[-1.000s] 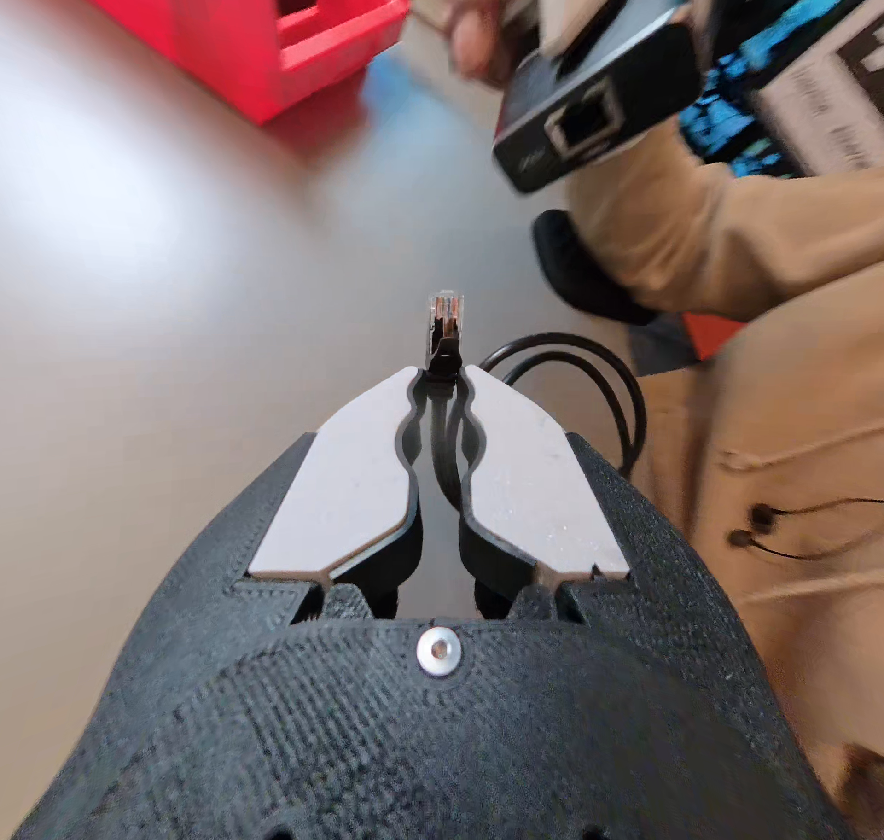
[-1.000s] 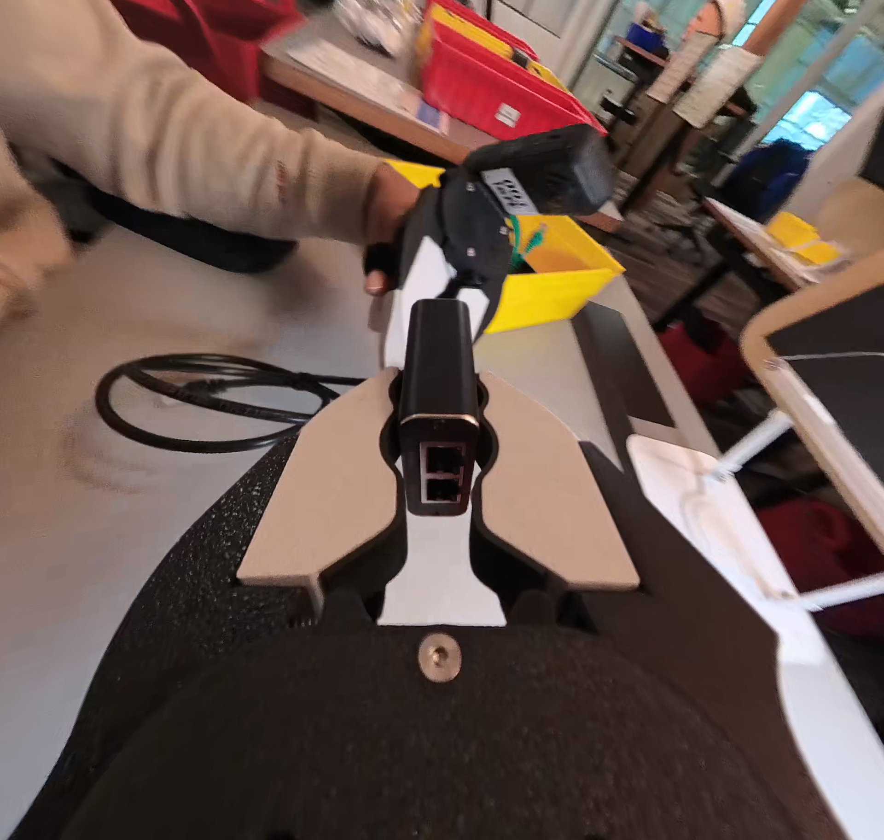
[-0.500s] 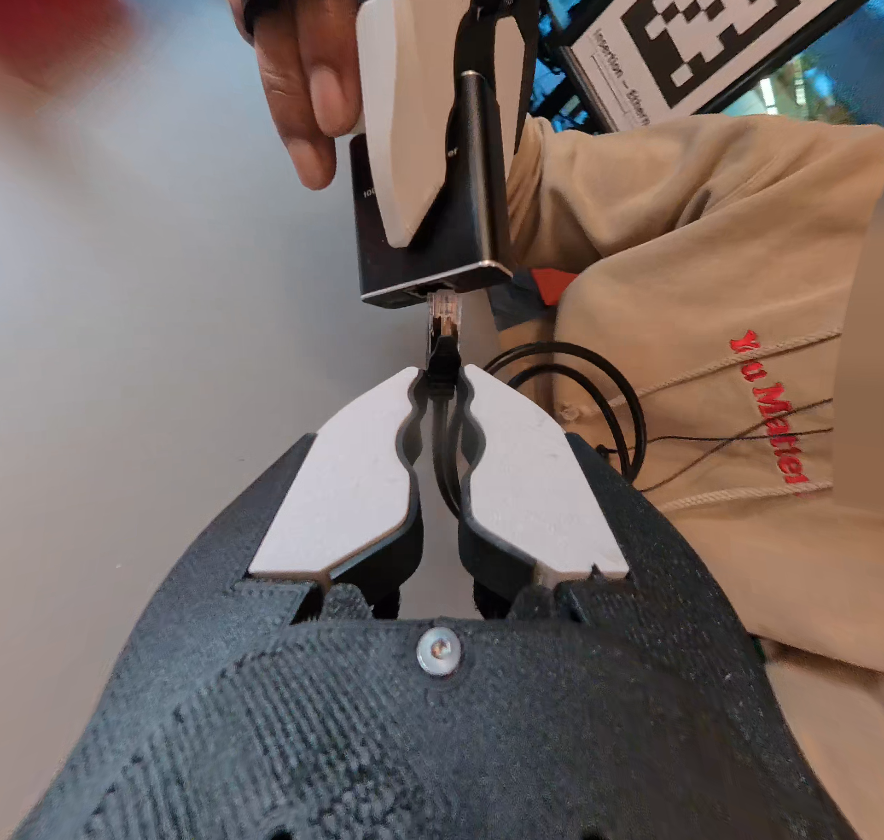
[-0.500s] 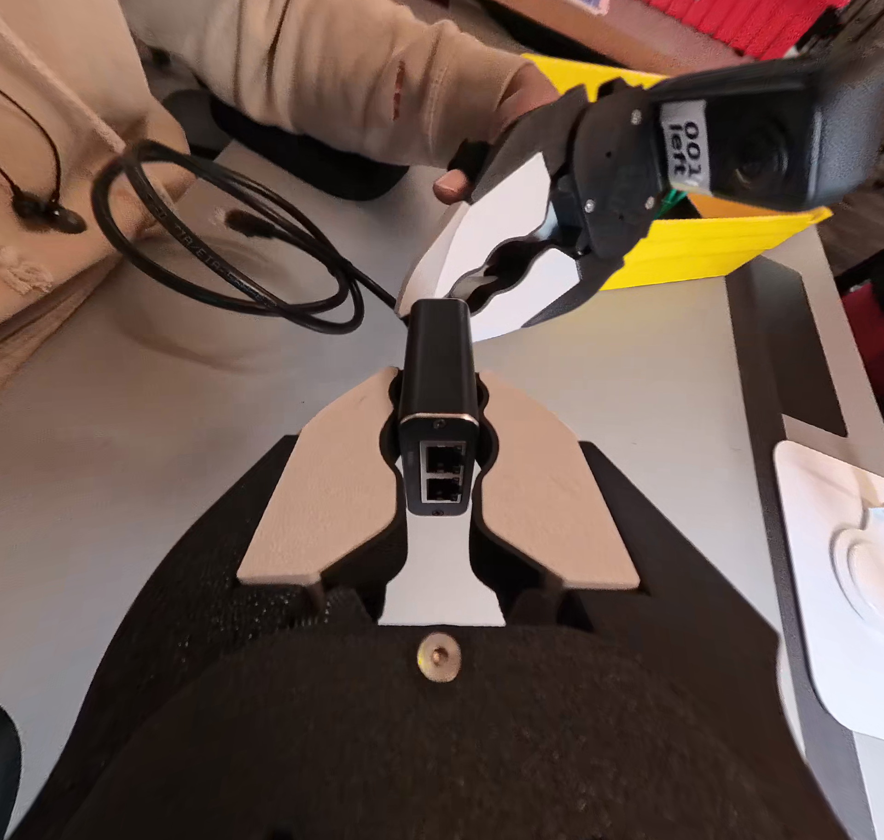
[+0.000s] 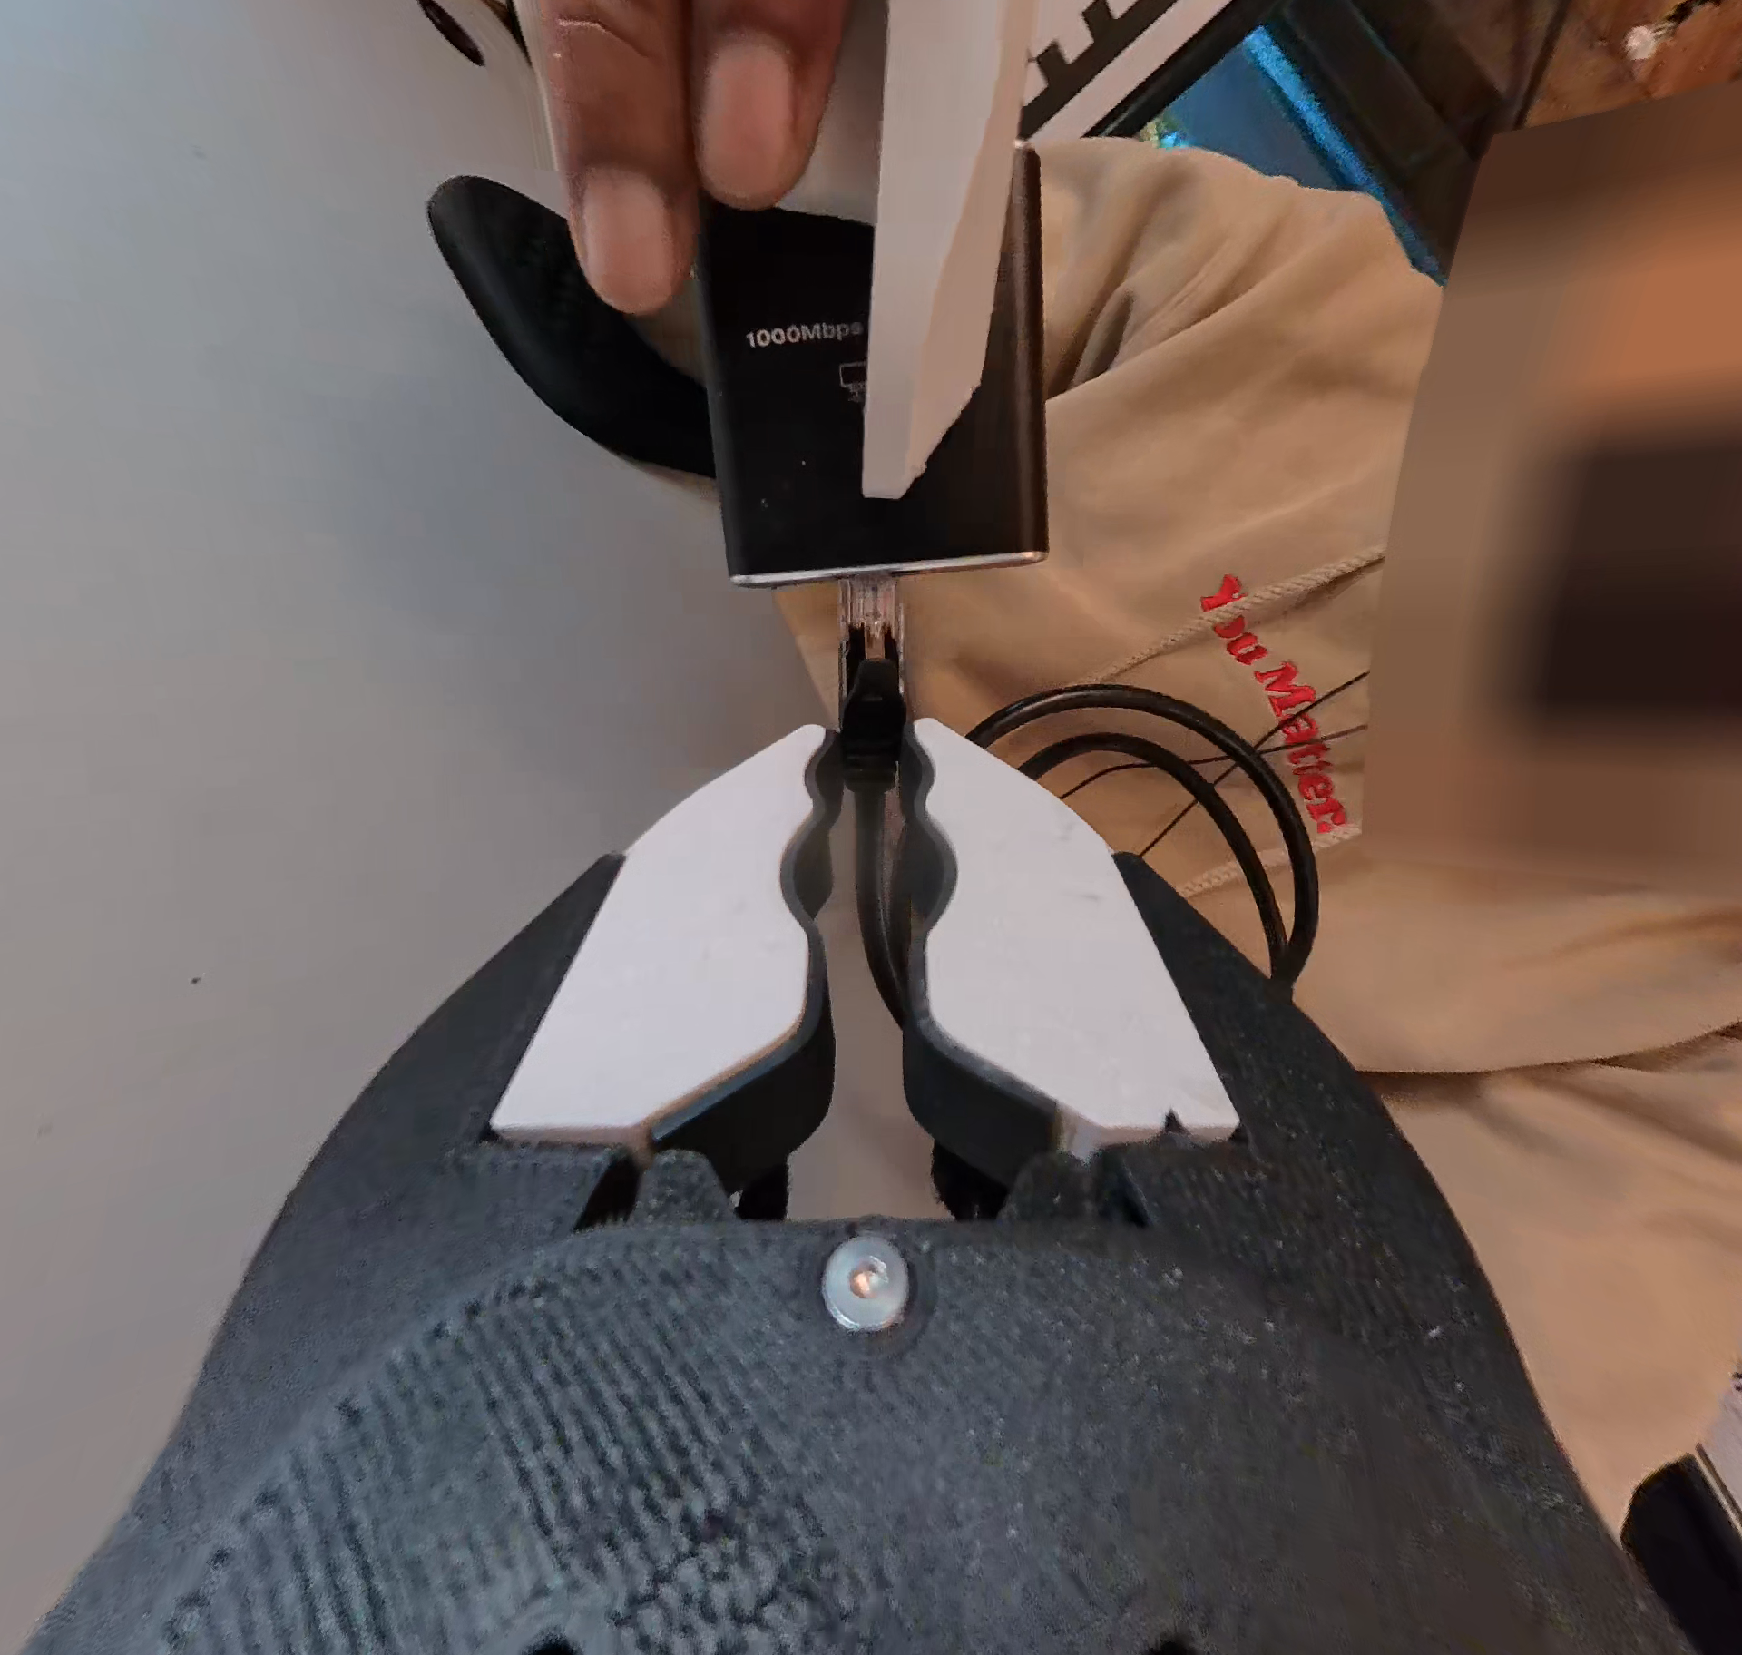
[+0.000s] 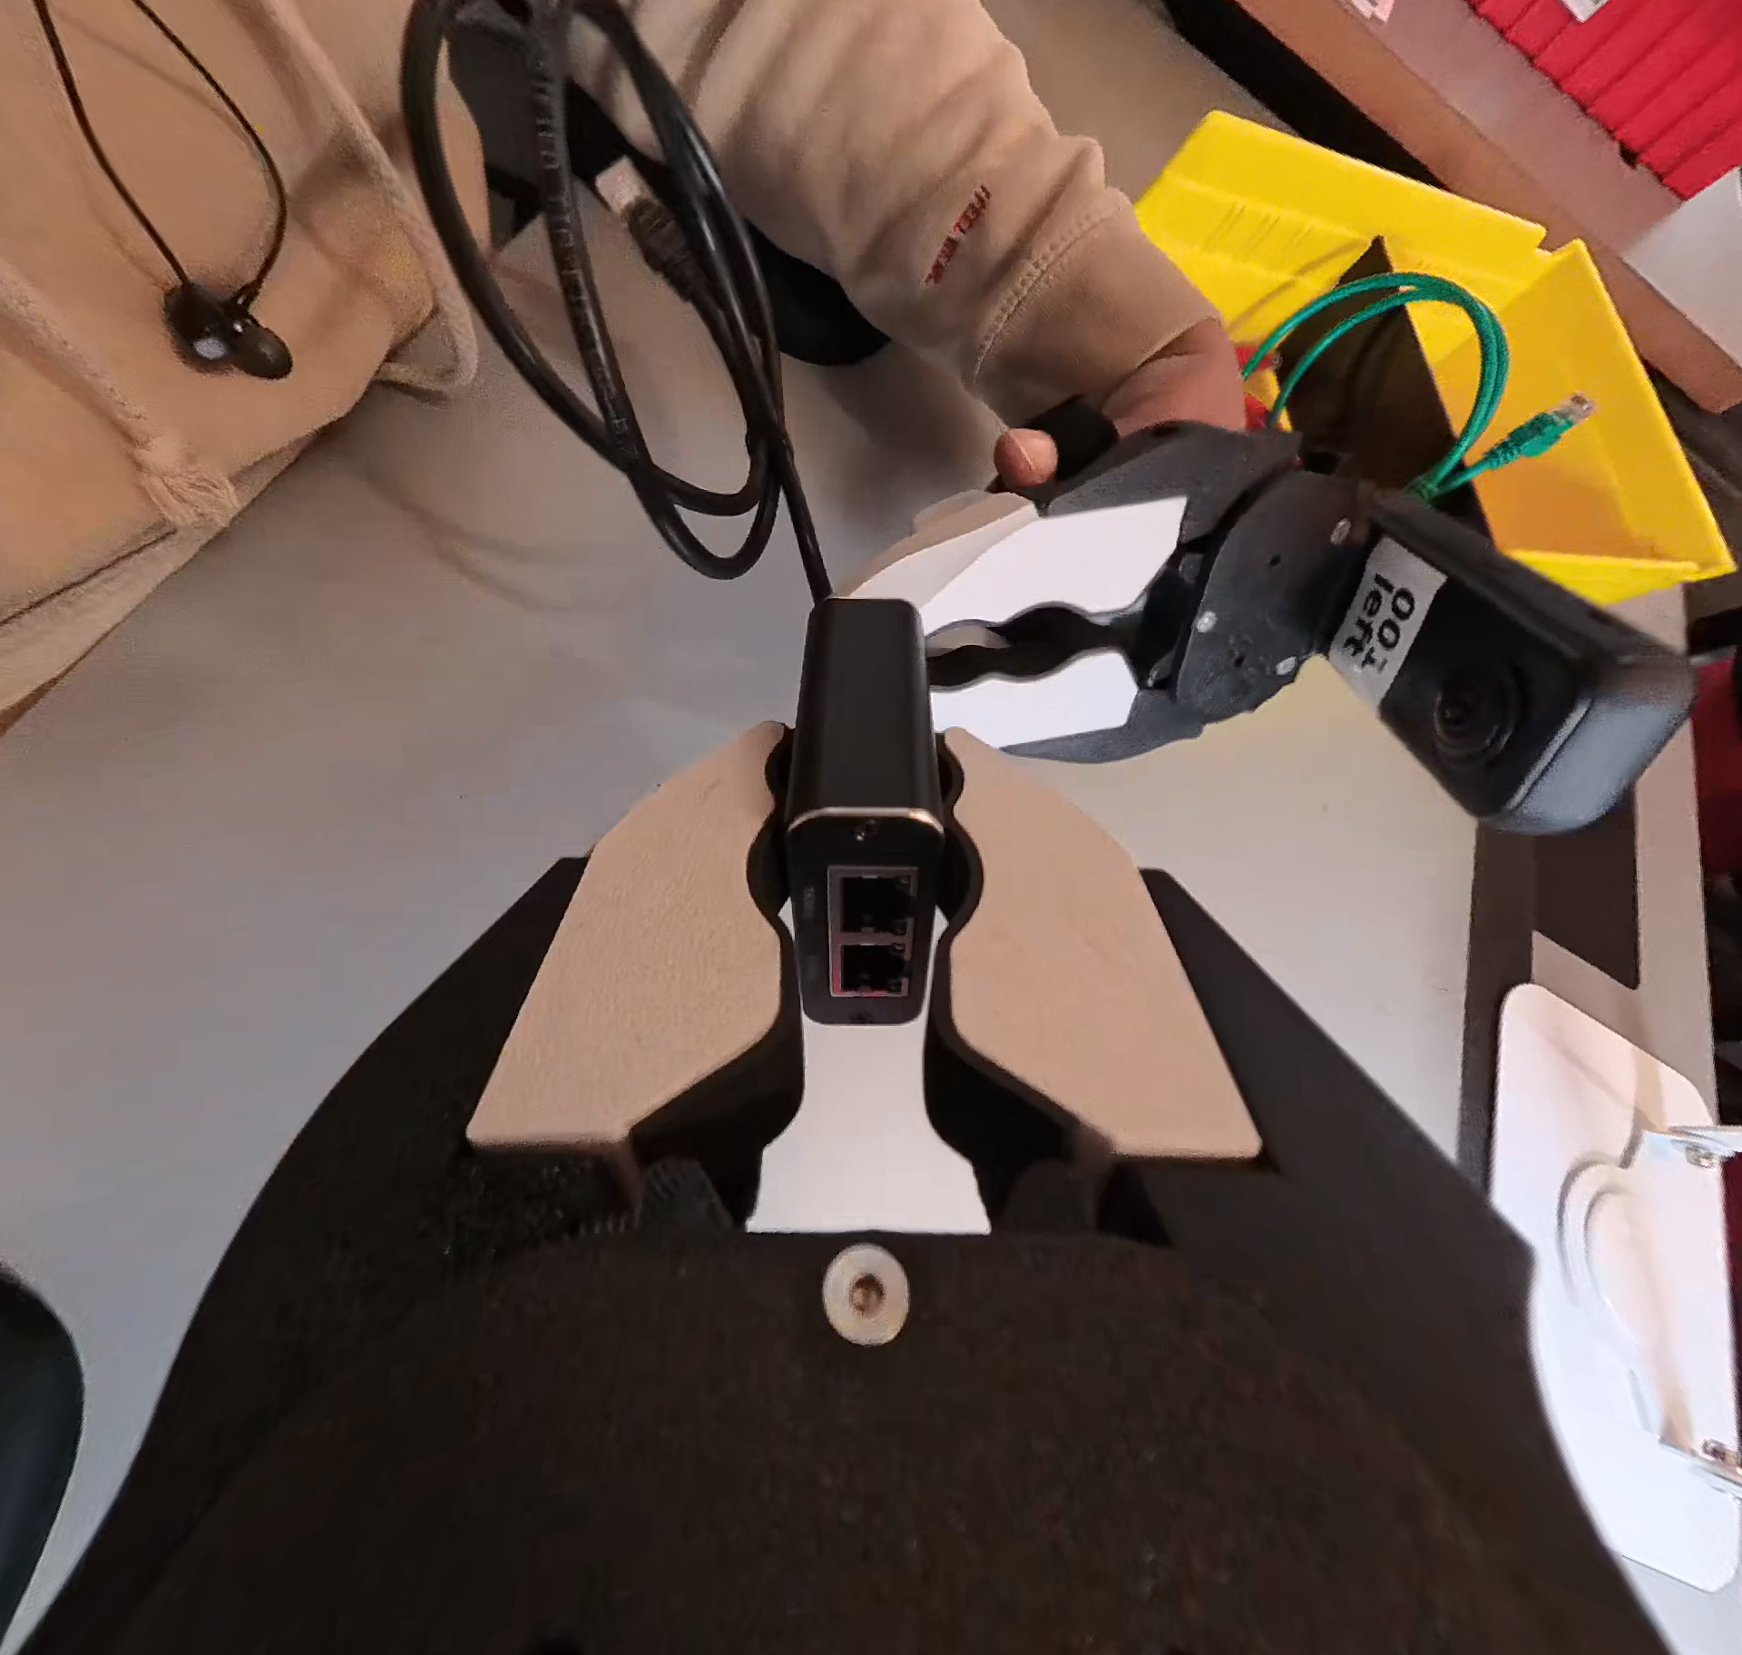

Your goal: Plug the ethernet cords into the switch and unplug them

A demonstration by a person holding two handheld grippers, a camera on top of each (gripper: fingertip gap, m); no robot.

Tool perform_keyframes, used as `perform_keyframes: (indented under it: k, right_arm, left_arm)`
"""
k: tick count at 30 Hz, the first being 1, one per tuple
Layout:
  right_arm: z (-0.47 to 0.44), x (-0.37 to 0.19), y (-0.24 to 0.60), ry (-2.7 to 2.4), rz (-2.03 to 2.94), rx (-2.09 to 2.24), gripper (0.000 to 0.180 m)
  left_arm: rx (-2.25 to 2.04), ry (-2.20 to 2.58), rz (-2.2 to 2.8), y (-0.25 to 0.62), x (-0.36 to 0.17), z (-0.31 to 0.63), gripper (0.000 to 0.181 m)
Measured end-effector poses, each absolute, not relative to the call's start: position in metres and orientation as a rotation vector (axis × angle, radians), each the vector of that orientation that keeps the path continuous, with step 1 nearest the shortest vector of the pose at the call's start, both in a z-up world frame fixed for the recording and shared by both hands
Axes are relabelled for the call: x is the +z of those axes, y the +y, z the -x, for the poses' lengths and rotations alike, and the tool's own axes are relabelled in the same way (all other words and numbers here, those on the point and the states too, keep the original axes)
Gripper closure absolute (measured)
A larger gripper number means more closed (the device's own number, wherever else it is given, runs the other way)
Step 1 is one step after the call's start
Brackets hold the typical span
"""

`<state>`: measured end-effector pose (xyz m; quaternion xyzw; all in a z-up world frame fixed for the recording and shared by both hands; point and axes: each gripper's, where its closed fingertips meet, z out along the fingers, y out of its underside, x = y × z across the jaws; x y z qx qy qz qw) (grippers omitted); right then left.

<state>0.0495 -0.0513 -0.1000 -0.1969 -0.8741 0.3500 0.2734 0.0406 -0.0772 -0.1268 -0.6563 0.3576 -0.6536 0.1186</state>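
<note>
My left gripper (image 5: 869, 733) is shut on the boot of a black ethernet cord (image 5: 881, 893). The cord's clear plug (image 5: 872, 615) has its tip inside a port on the bottom end of the black switch (image 5: 801, 441). My right gripper (image 6: 862, 735) is shut on the switch (image 6: 860, 686), and one of its fingers (image 5: 928, 290) lies across the switch body. Two empty ports (image 6: 872, 940) face the right wrist camera. The left gripper (image 6: 943, 655) shows at the switch's far end in the right wrist view. The port taking the plug is hidden there.
The black cord loops (image 6: 603, 290) over the grey table (image 6: 283, 761), with its free plug (image 6: 660, 238) lying loose. A yellow bin (image 6: 1414, 290) holding a green cord (image 6: 1470, 441) stands at the back right. A white object (image 6: 1621, 1233) lies at the right. A person's tan sleeve (image 6: 895, 130) is close. Across from one pair of fingers to the other is roughly 4 cm.
The switch and the plug have come together: apart a second ago, touching half a second ago, plug tip now inside the port. Both grippers stayed shut.
</note>
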Motion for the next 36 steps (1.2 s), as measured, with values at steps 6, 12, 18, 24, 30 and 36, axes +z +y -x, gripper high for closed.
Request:
perform_keyframes:
  k: [6,12,18,24,30,36]
  right_arm:
    - [-0.055,-0.102,-0.054,-2.382,0.479,0.840,0.154]
    - [-0.057,-0.105,-0.059,-2.410,0.464,0.843,0.154]
    - [-0.058,-0.102,-0.061,-2.406,0.464,0.833,0.154]
    - [-0.057,-0.102,-0.062,-2.402,0.458,0.822,0.154]
    - [-0.057,-0.098,-0.060,-2.374,0.457,0.863,0.154]
    - [-0.052,-0.095,-0.055,-2.335,0.469,0.846,0.154]
  left_arm:
    - [-2.020,1.030,1.883,-0.079,-0.128,-0.046,0.169]
    - [-2.054,1.057,1.861,-0.084,-0.130,-0.047,0.169]
    - [-2.085,1.059,1.824,-0.085,-0.127,-0.047,0.169]
    - [-2.079,1.042,1.830,-0.082,-0.127,-0.044,0.169]
    - [-2.092,1.023,1.807,-0.081,-0.121,-0.044,0.169]
    - [-2.046,0.938,1.813,-0.069,-0.117,-0.045,0.169]
